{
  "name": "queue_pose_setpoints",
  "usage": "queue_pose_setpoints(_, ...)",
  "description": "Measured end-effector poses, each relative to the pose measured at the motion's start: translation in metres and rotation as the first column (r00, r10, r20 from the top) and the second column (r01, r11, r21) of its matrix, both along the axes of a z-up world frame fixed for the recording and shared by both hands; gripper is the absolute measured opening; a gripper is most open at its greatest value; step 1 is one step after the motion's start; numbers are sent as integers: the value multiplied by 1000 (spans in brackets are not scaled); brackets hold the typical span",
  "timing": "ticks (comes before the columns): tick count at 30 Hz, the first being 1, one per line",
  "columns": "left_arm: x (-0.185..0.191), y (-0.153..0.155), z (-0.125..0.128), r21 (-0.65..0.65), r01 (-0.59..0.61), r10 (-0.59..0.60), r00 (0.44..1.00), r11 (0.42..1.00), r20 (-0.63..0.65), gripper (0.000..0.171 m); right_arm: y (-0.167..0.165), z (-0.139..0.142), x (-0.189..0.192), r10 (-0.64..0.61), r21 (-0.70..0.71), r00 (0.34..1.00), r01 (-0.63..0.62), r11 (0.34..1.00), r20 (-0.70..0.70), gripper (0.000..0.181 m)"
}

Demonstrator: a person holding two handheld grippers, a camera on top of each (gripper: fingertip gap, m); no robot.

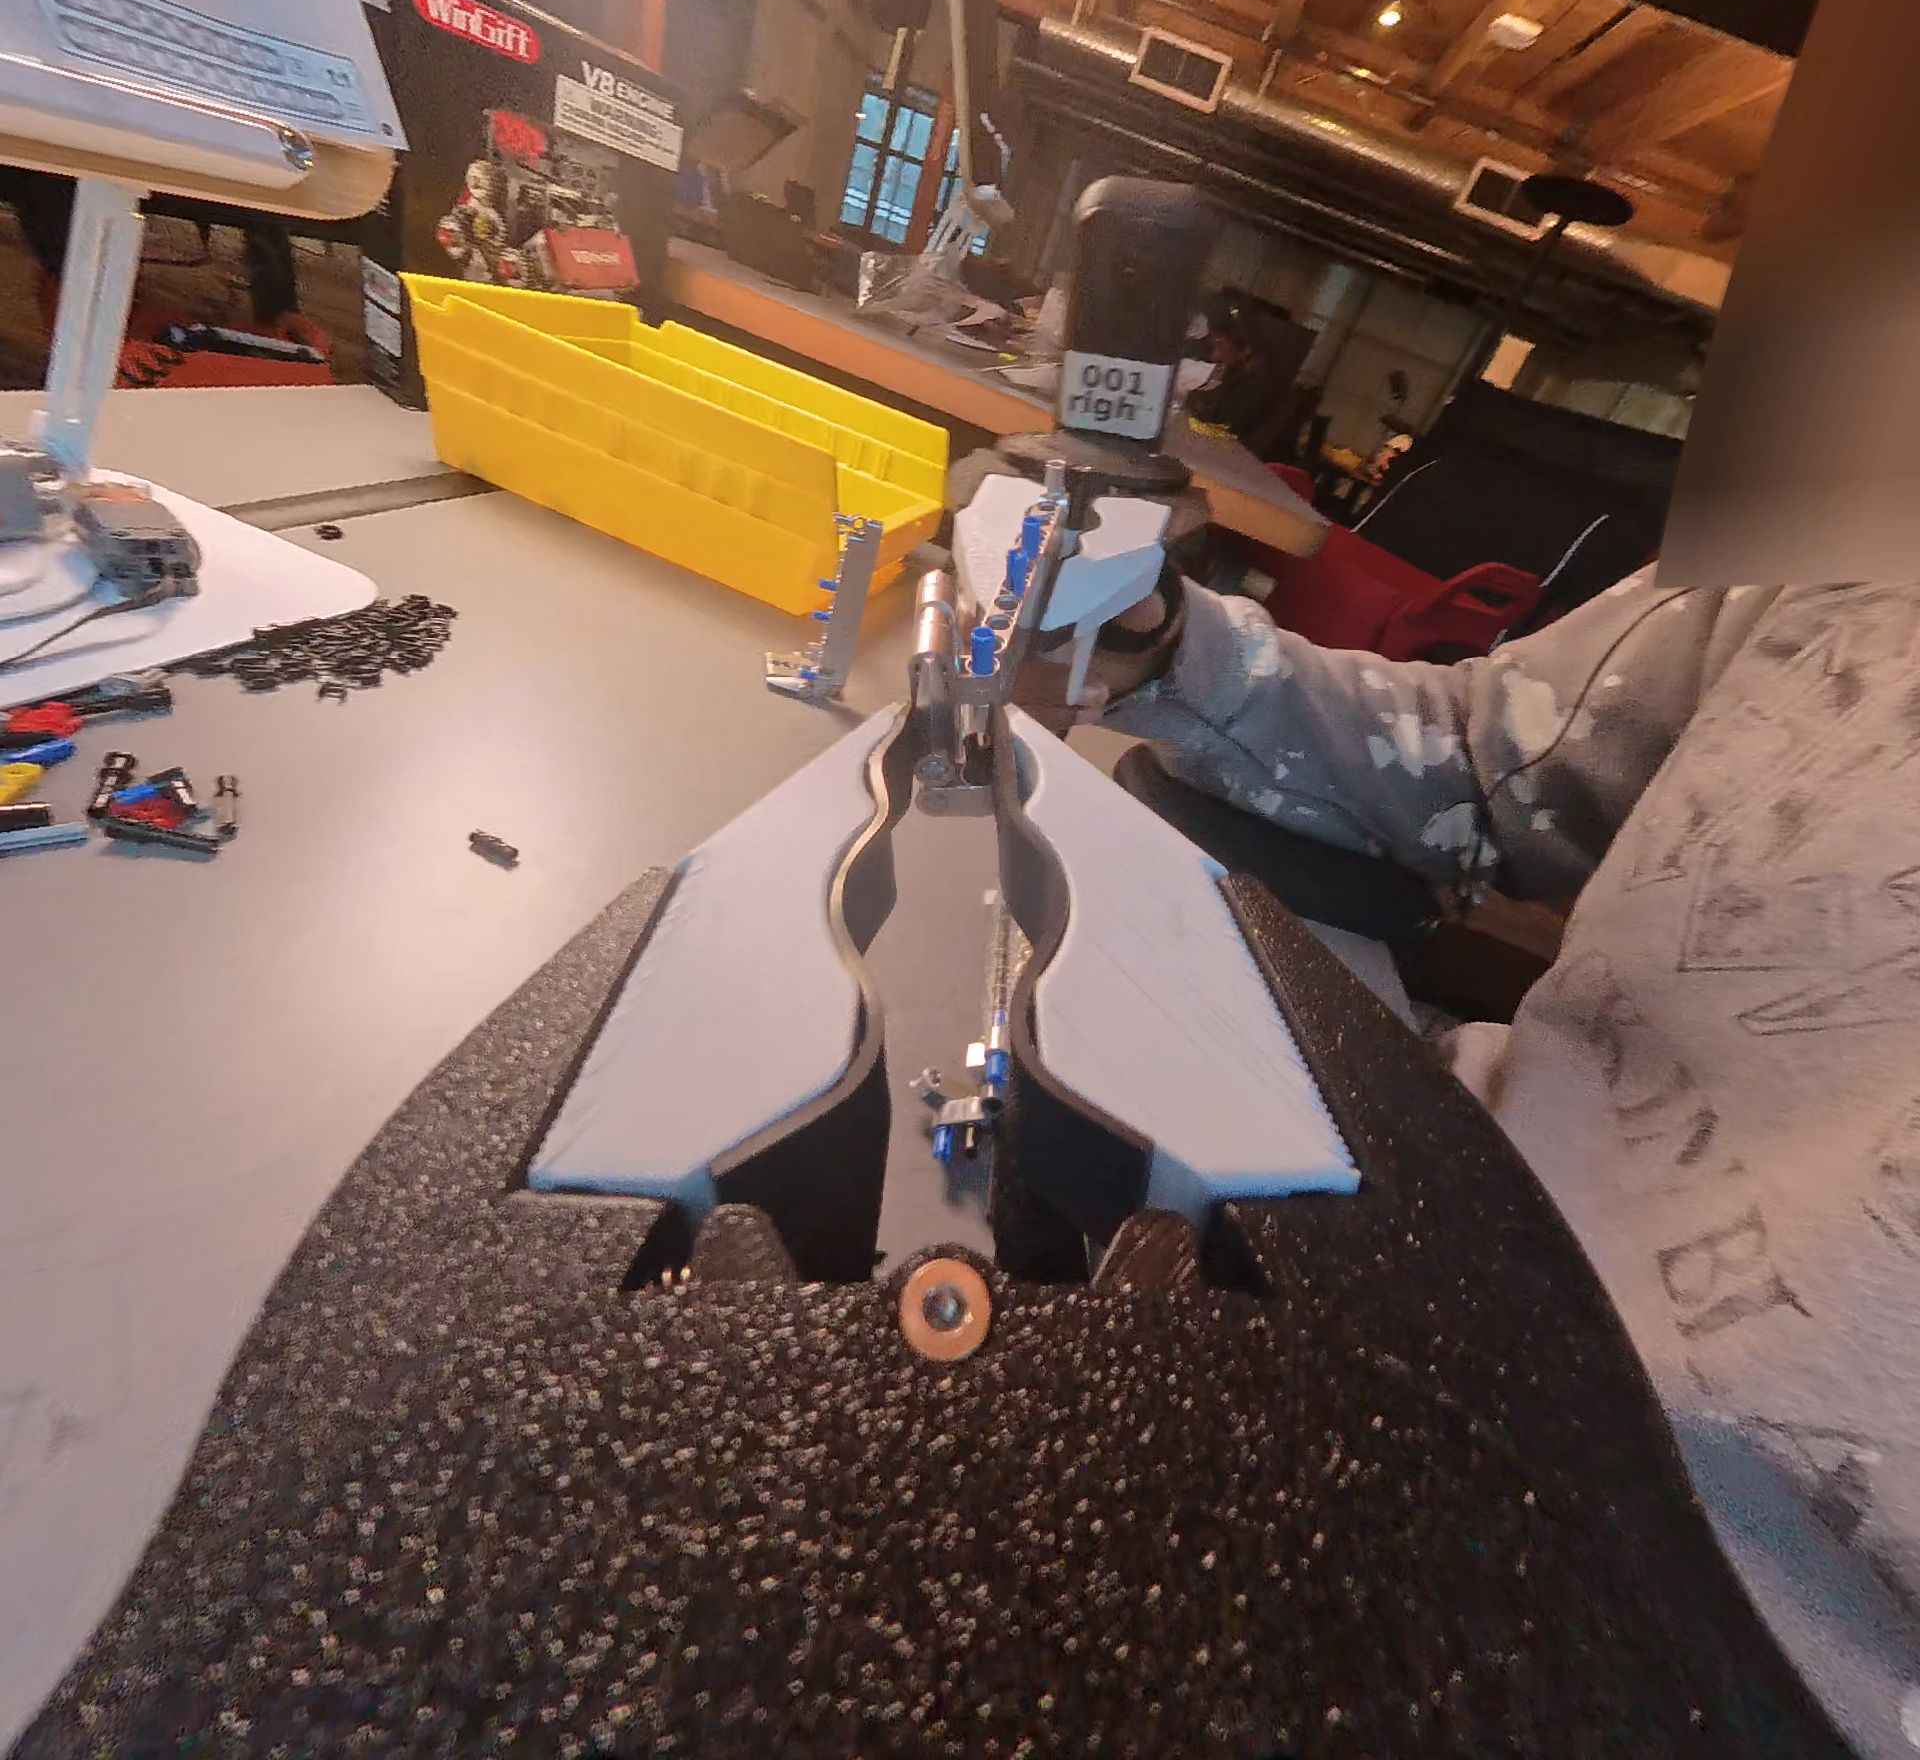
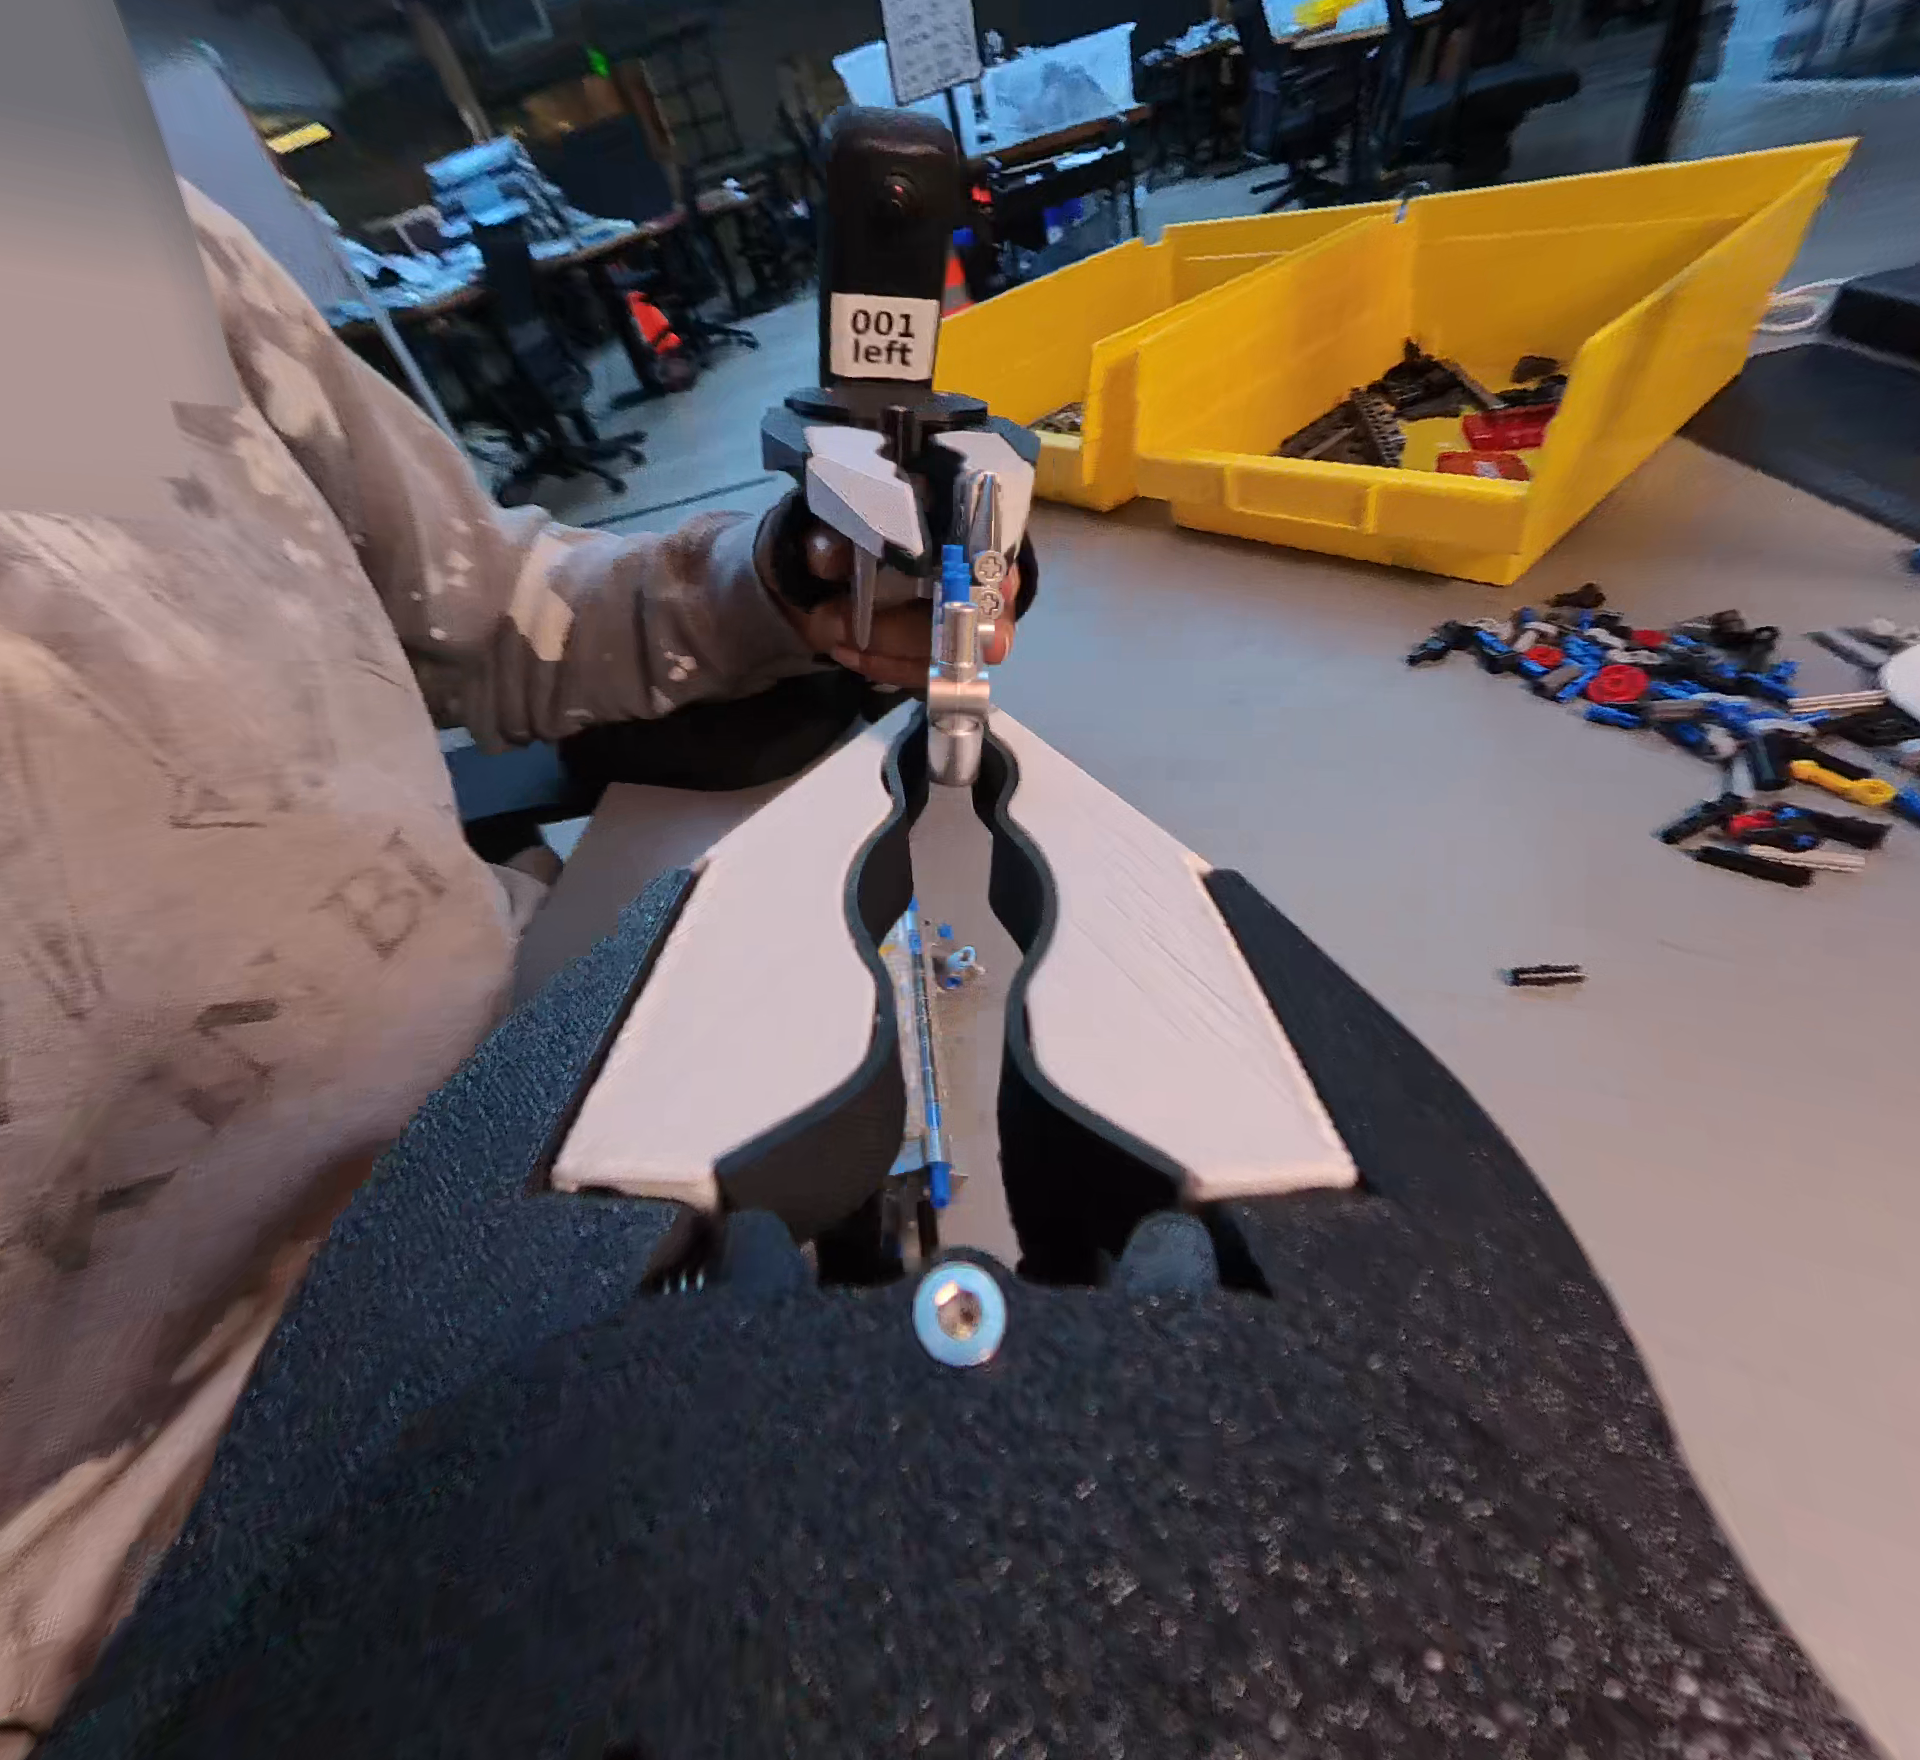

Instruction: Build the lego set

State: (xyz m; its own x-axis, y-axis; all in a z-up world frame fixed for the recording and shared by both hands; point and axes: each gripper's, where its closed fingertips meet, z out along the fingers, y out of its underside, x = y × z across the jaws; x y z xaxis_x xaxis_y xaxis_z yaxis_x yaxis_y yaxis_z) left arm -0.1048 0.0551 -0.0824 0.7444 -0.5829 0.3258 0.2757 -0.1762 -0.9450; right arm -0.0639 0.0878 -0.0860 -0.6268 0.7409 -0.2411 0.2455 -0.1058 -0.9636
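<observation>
Two tools, left tool (image 1: 961, 754) and right tool (image 2: 956, 744), each clamp the grey beam assembly (image 1: 997, 630) between them.

Landmark: yellow plastic bins (image 2: 1455, 422), side by side on the grey bench (image 1: 312, 983), far side from the person. In the nearer bin: dark loose parts (image 2: 1392, 422). Behind the bins: printed cardboard box (image 1: 520, 152), upright. Touching the bins' front wall: short grey studded beam (image 1: 847, 598), standing on end. On the bench beside the bins: heap of small black pins (image 1: 353, 640), with a scatter of mixed small plastic pieces (image 2: 1714, 692) just past it. Person-side of that, a lone black pin (image 2: 1545, 976), well apart. In front of the bins, above the bench: left gripper (image 1: 951, 744) and right gripper (image 2: 951, 754) tip to tip, each clamped on an end of one long grey pinned beam assembly (image 1: 997, 609).
</observation>
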Motion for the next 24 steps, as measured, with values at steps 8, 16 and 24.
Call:
queue_pose_setpoints(8,5,2,0,-12,18,-17,995,1000,99,11,16,0,-15,11,-227,999,-3,974,34,0)
queue_pose_setpoints(16,-47,18,-17,-133,-234,255,950,963,179,12,49,-33,-36,-351,99,932,343,934,91,41)
queue_pose_setpoints(24,-41,21,-6,-76,-233,245,935,970,257,12,-7,-20,-61,-336,83,938,329,941,90,40)
